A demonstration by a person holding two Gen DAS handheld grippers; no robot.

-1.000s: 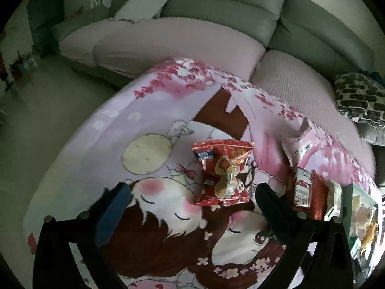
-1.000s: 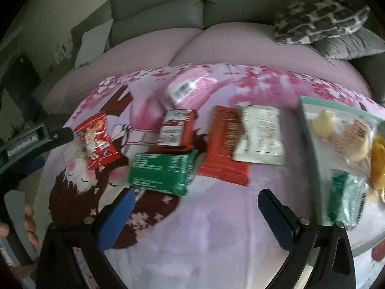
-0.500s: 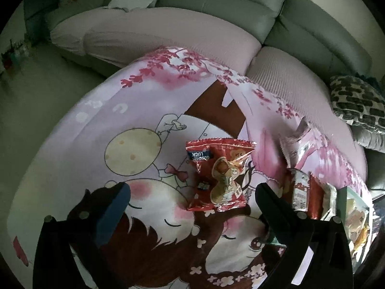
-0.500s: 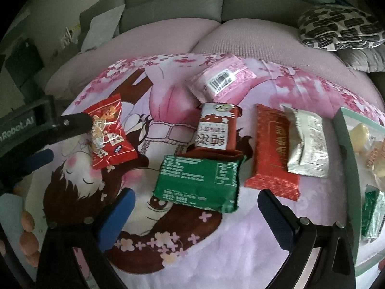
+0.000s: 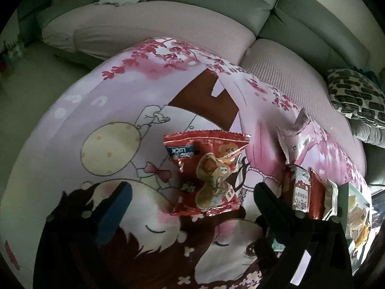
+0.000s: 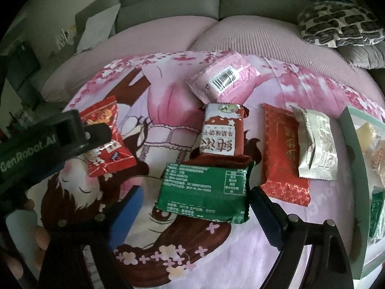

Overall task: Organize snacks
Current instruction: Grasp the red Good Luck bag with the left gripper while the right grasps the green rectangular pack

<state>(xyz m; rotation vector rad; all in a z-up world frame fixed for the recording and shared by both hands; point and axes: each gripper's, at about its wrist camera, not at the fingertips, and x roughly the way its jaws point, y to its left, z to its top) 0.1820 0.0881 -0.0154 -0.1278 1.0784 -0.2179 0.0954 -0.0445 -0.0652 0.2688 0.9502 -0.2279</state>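
Note:
A red snack bag lies on the pink cartoon cloth. My left gripper is open, its fingers either side of the bag's near end. The bag also shows in the right wrist view, partly behind the left gripper's body. My right gripper is open over a green packet. Beyond lie a brown-and-white packet, a pink packet, a red packet and a silver packet. A green tray at the right holds several snacks.
A grey sofa with mauve seat cushions runs behind the table. A patterned cushion lies at the right. The floor drops away left of the cloth. The person's hand shows at lower left.
Both grippers have moved forward and lower. The red bag now sits between the left fingers, and the green packet has come between the right fingers. Nothing has been taken hold of.

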